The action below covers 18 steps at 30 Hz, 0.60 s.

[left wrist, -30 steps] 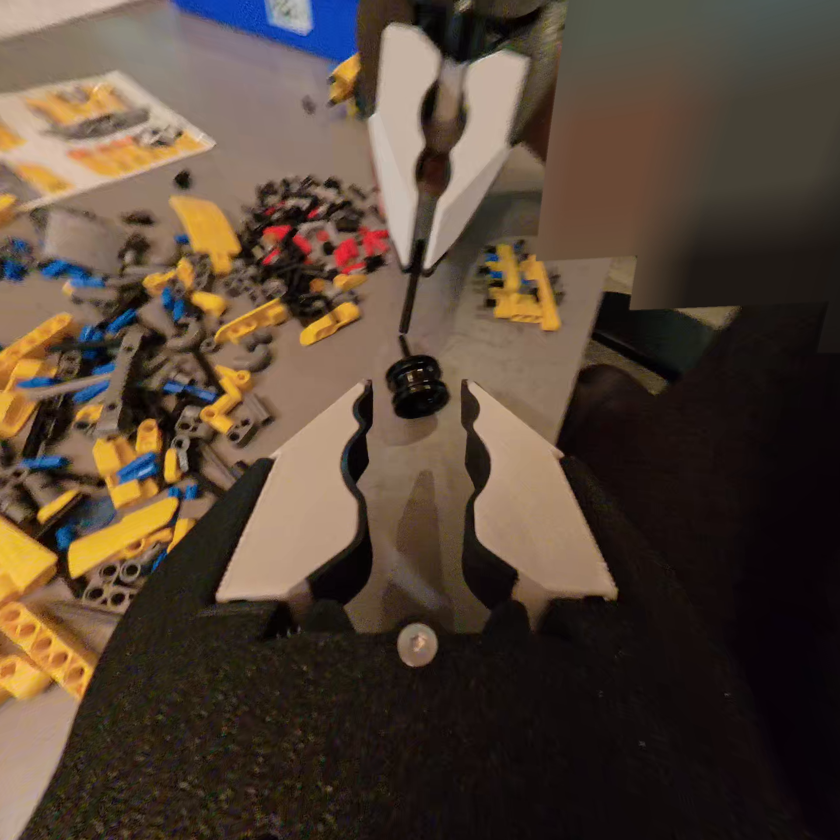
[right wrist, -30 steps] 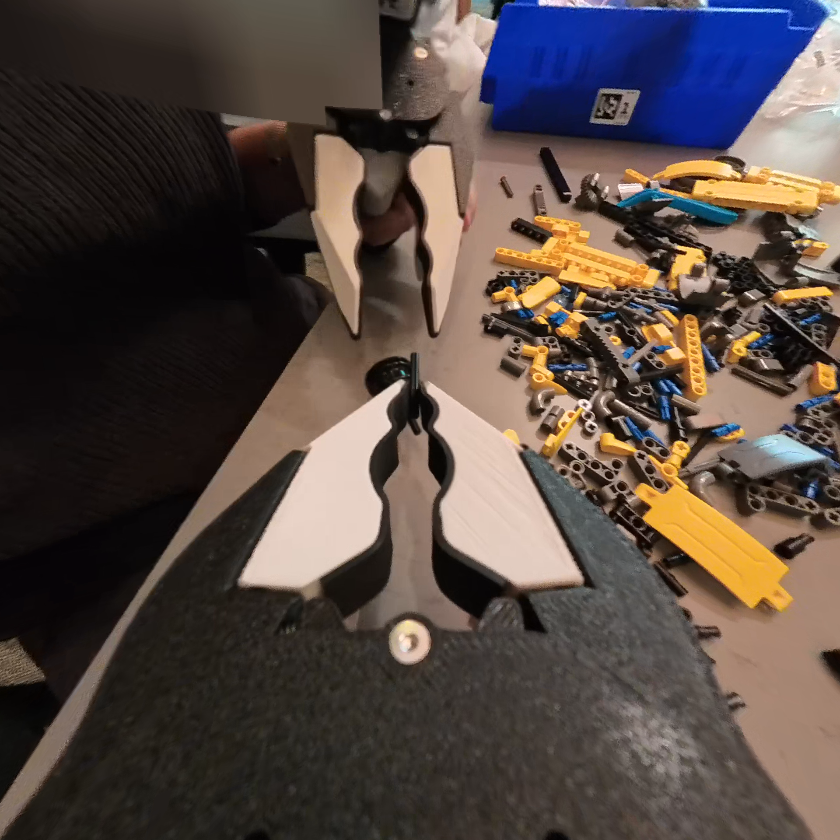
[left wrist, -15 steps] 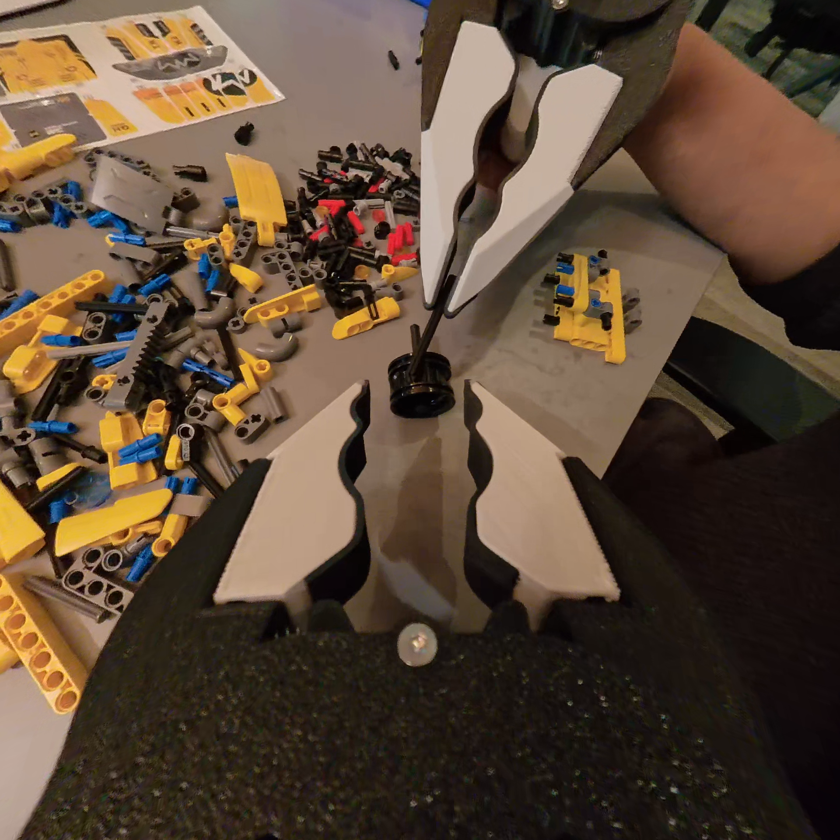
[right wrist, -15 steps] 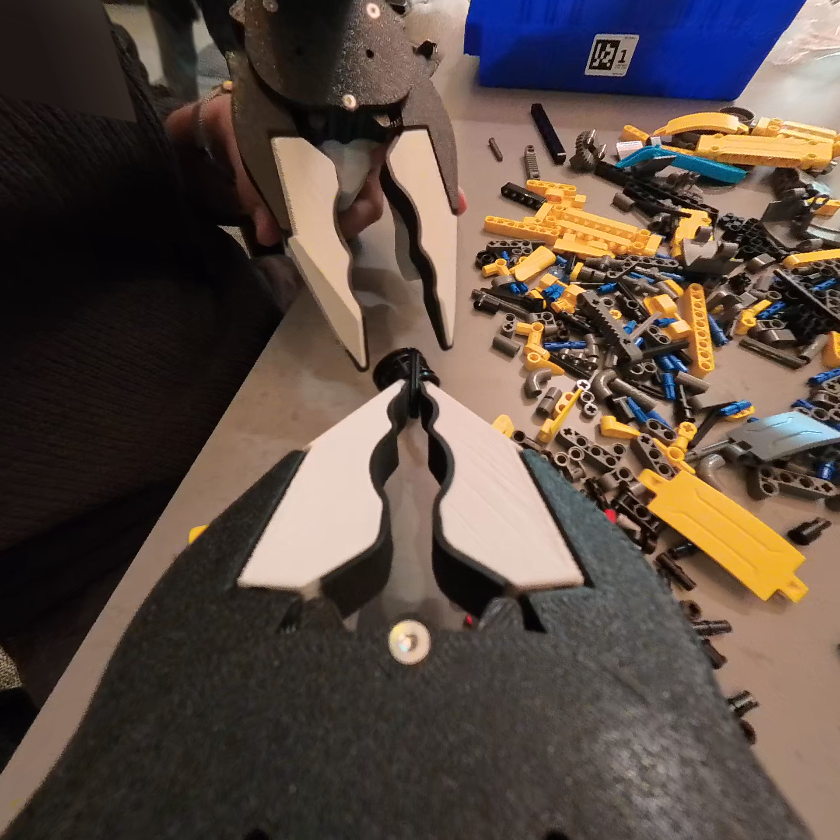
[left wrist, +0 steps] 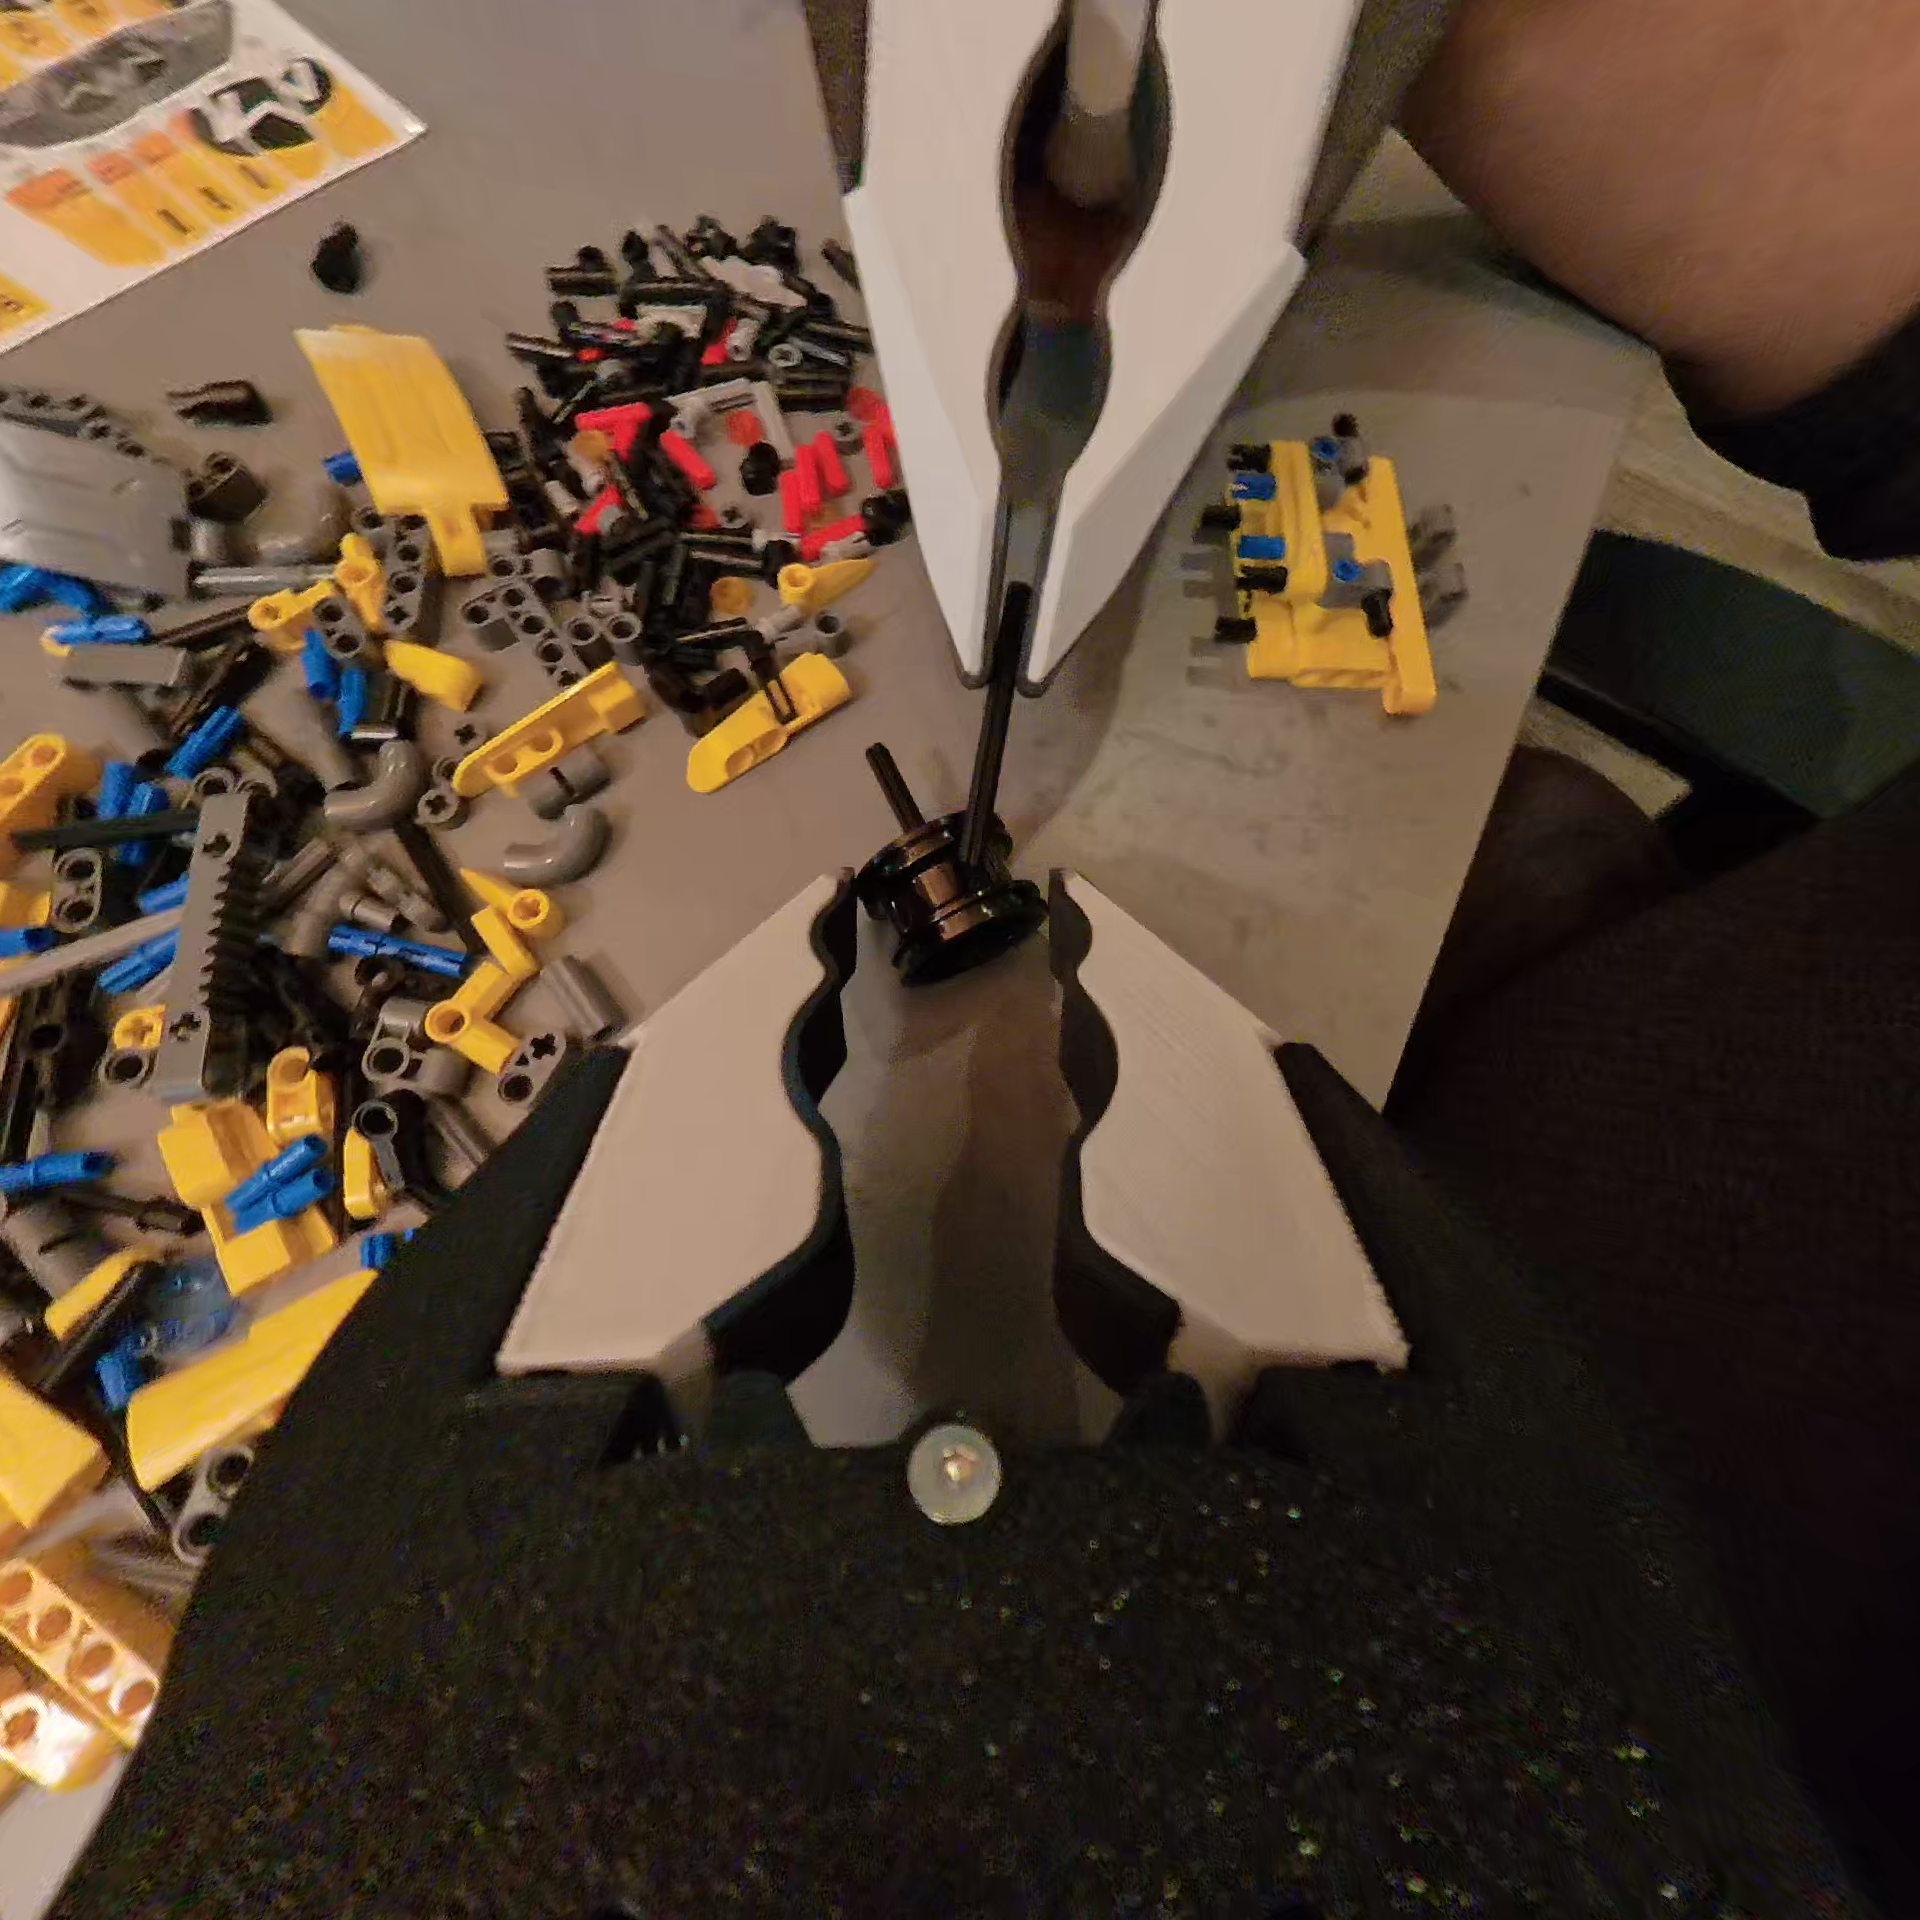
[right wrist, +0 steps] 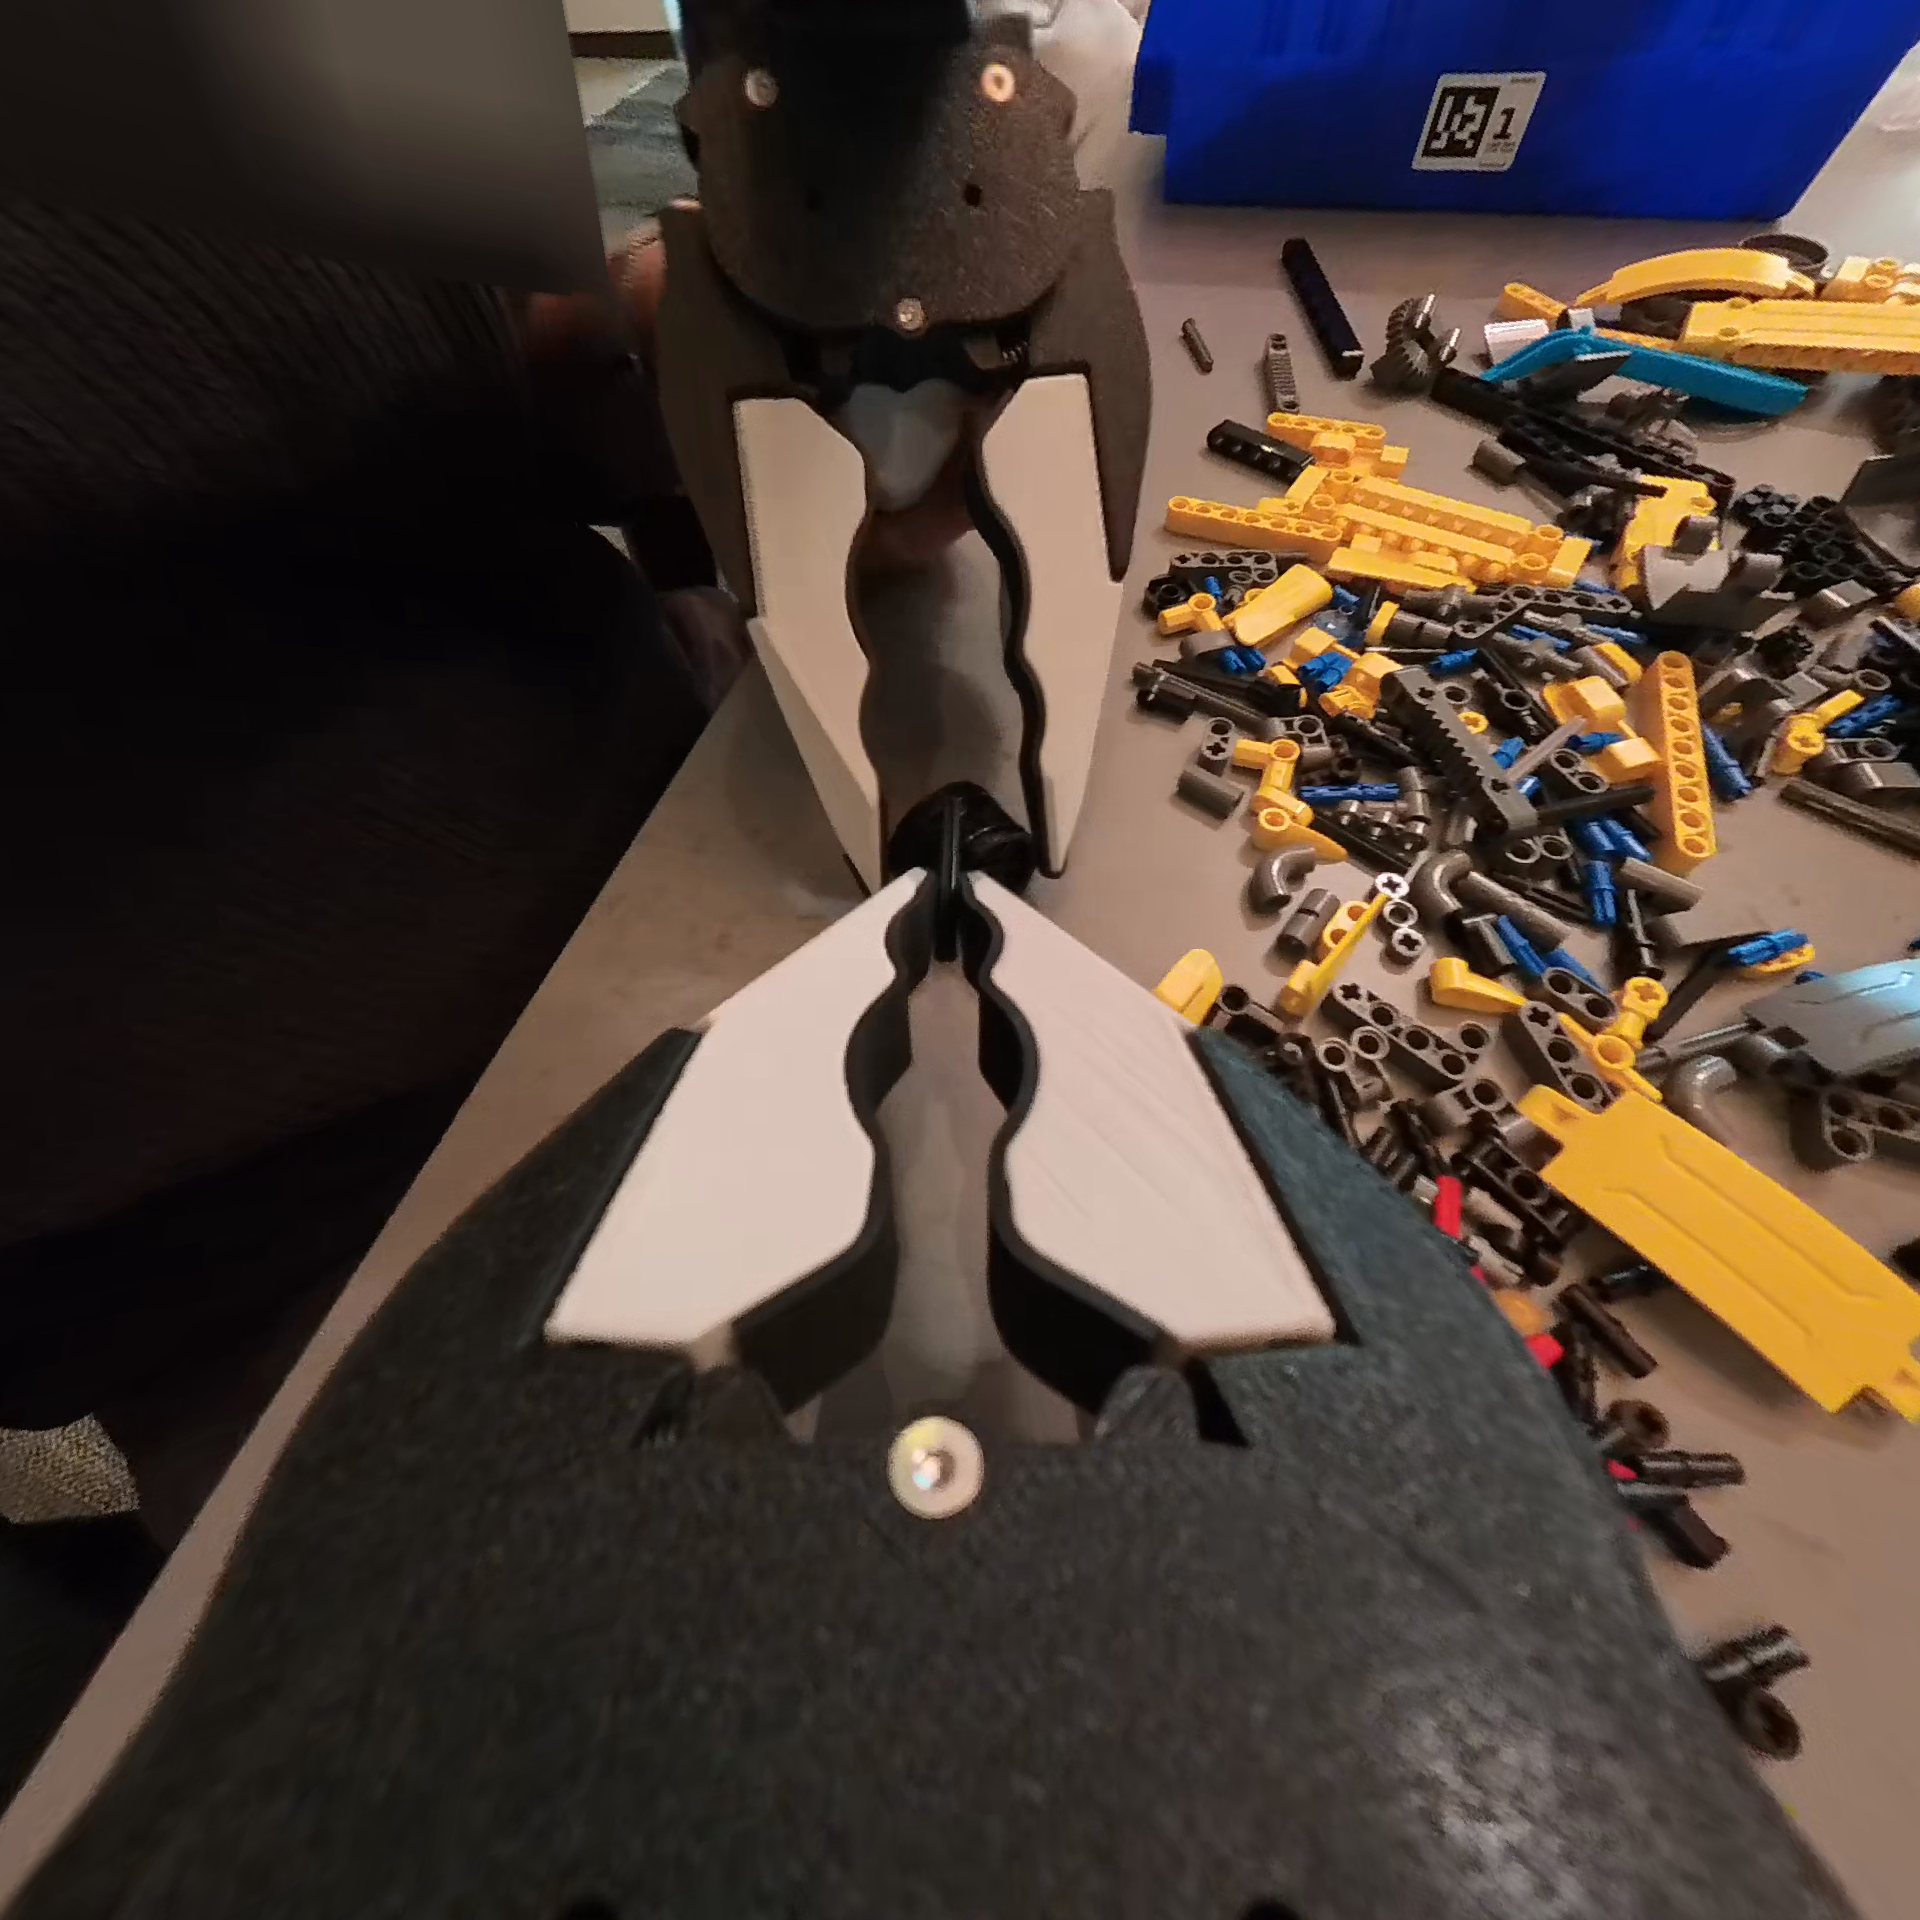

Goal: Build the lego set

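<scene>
A black spool-shaped wheel hub (left wrist: 951, 904) lies tilted on the grey table (left wrist: 1247, 831), with a short black stub sticking out of its far end. My left gripper (left wrist: 948, 891) is open, its fingertips on either side of the hub, and the left tip is at the hub's rim. My right gripper (left wrist: 997, 681) comes in from the far side, shut on a thin black axle (left wrist: 987, 727) whose free end meets the hub. In the right wrist view, the right gripper (right wrist: 948, 883) pinches the axle (right wrist: 948, 914), the hub (right wrist: 961, 831) is just beyond it, and the left gripper (right wrist: 964, 868) straddles the hub.
A wide pile of loose yellow, black, grey, blue and red building pieces (left wrist: 364, 831) covers the table's left. A small yellow sub-assembly (left wrist: 1320, 571) sits near the table edge. A printed sheet (left wrist: 156, 156) and a blue bin (right wrist: 1507, 104) lie farther off. A person's arm (left wrist: 1662, 208) is close. Both grippers' tips are close together, under 4 cm apart.
The left gripper moved forward until the hub sat between its fingertips. The right gripper brought the axle down onto the hub, and the hub tipped over from upright.
</scene>
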Available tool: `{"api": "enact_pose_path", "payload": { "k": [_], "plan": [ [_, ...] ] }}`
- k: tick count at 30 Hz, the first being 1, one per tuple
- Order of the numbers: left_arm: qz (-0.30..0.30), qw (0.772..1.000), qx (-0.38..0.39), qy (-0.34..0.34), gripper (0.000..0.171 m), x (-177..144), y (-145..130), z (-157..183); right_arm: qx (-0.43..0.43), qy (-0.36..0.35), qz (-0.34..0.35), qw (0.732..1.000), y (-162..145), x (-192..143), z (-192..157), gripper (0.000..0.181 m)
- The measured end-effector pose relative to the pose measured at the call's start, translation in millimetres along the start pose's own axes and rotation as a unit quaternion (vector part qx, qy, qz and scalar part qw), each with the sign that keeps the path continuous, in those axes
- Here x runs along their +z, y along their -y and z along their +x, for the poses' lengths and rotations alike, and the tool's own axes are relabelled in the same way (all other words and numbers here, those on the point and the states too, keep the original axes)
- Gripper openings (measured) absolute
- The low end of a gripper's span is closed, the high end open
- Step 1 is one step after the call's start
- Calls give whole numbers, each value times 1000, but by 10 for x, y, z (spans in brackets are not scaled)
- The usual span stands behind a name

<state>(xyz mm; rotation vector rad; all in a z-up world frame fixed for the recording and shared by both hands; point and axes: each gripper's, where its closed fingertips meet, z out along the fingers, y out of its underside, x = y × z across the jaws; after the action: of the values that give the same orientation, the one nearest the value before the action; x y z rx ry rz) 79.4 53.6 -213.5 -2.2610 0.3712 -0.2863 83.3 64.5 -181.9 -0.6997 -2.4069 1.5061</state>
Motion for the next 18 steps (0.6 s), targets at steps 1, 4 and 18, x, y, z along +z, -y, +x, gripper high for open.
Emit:
{"api": "enact_pose_path", "payload": {
  "k": [1,4,18],
  "plan": [
    [-2,1000,23,-20,36,-6,-10,44,0,5,3,1000,8,-3,-17,5],
    [-11,985,133,-112,36,-57,-91,333,-6,25,7,1000,29,8,-97,4],
    [-18,968,172,-181,36,-93,-140,445,-13,90,-1,996,39,128,-348,5]
  ]
}}
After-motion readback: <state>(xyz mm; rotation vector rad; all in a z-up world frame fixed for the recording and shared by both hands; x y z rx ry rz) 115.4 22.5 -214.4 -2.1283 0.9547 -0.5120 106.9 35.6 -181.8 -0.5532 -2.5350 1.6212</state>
